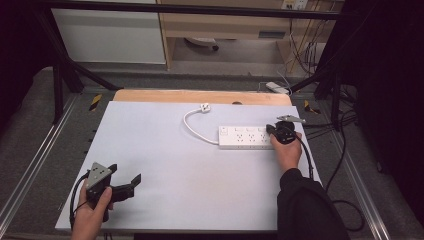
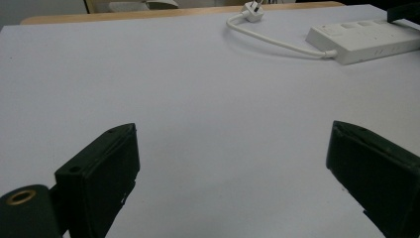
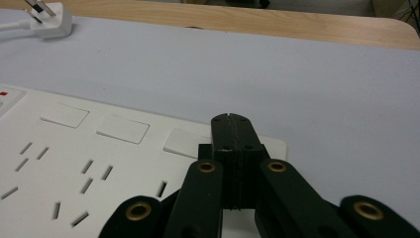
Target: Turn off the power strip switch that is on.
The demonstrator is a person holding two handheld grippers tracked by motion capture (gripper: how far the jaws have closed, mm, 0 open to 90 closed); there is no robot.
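Observation:
A white power strip point(image 1: 244, 137) lies on the white table top point(image 1: 165, 160), right of centre; its white cord point(image 1: 192, 127) loops to a white plug point(image 1: 204, 107) near the far edge. My right gripper point(image 1: 272, 131) is shut, its tips over the strip's right end. In the right gripper view the closed jaws point(image 3: 231, 124) press on the strip point(image 3: 74, 163) by its last rocker switch point(image 3: 184, 143). My left gripper point(image 1: 126, 176) stands open at the near left, nothing between its jaws. In the left gripper view the strip point(image 2: 364, 39) and plug point(image 2: 252, 11) lie far ahead.
A wooden strip point(image 1: 200, 96) borders the table's far edge. Black frame posts point(image 1: 60, 85) stand at the back corners. Cables point(image 1: 345, 165) hang off the right side. Wooden cabinets point(image 1: 225, 25) and grey floor lie beyond.

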